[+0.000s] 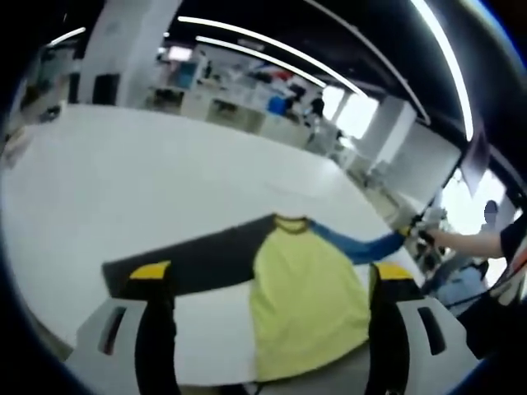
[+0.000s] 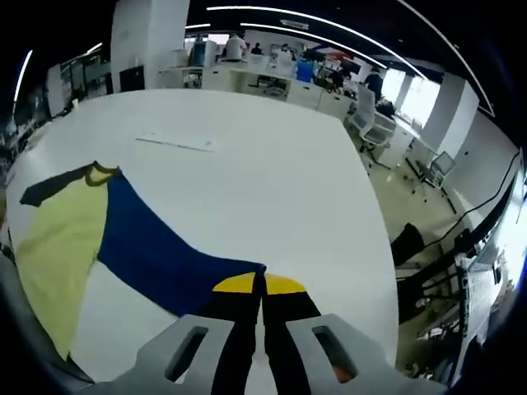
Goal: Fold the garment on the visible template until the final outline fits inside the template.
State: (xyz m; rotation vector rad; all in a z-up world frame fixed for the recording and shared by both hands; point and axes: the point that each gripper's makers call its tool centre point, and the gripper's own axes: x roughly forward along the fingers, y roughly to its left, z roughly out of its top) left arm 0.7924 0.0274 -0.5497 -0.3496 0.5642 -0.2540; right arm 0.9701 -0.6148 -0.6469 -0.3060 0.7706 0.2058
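Observation:
A long-sleeved shirt lies flat on the white table [image 1: 123, 181]. Its body is yellow [image 1: 305, 296], one sleeve black [image 1: 198, 259], the other blue [image 1: 354, 244]. My left gripper [image 1: 272, 276] hovers open over the shirt, one jaw above the black sleeve and the other by the body's far side. My right gripper [image 2: 259, 288] is shut on the cuff of the blue sleeve [image 2: 165, 251], which is drawn out straight from the yellow body [image 2: 58, 234]. In the left gripper view the right gripper [image 1: 416, 232] shows at the sleeve's end, with a person's forearm [image 1: 469, 241] behind it.
A thin pale strip [image 2: 174, 143] lies on the table beyond the shirt. The table edge runs along the right in the right gripper view, with office chairs [image 2: 370, 123] and floor cables [image 2: 445, 247] past it. Desks [image 1: 239, 103] stand at the back.

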